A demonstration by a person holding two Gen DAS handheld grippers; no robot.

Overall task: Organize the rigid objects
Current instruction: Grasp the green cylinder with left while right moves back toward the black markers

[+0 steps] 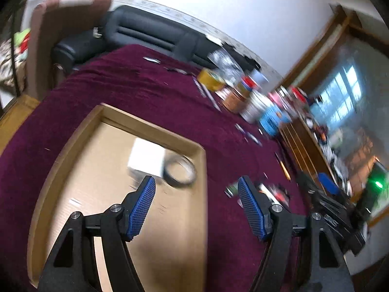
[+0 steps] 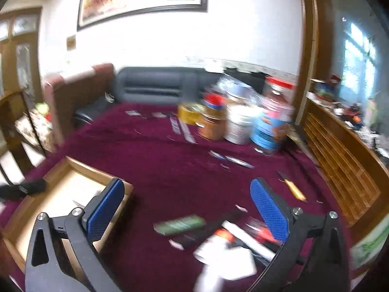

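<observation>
A shallow cardboard box [image 1: 73, 146] lies on the maroon cloth [image 1: 145, 85]. A white box [image 1: 145, 158] and a dark tape ring [image 1: 180, 170] lie in its far right corner. My left gripper [image 1: 197, 189] is open and empty above the box's right wall. My right gripper [image 2: 187, 199] is open and empty above a green flat pack [image 2: 180, 223], a black and red item [image 2: 243, 238] and white paper [image 2: 218, 262] on the cloth. The cardboard box shows at the left in the right wrist view [image 2: 48, 194]. Both views are blurred.
Several jars and cans [image 2: 238, 121] stand at the cloth's far right. Pens [image 2: 233, 160] and a yellow-handled knife [image 2: 291, 187] lie loose. A black sofa [image 2: 158, 85] is behind, a wooden shelf [image 2: 340, 158] at the right.
</observation>
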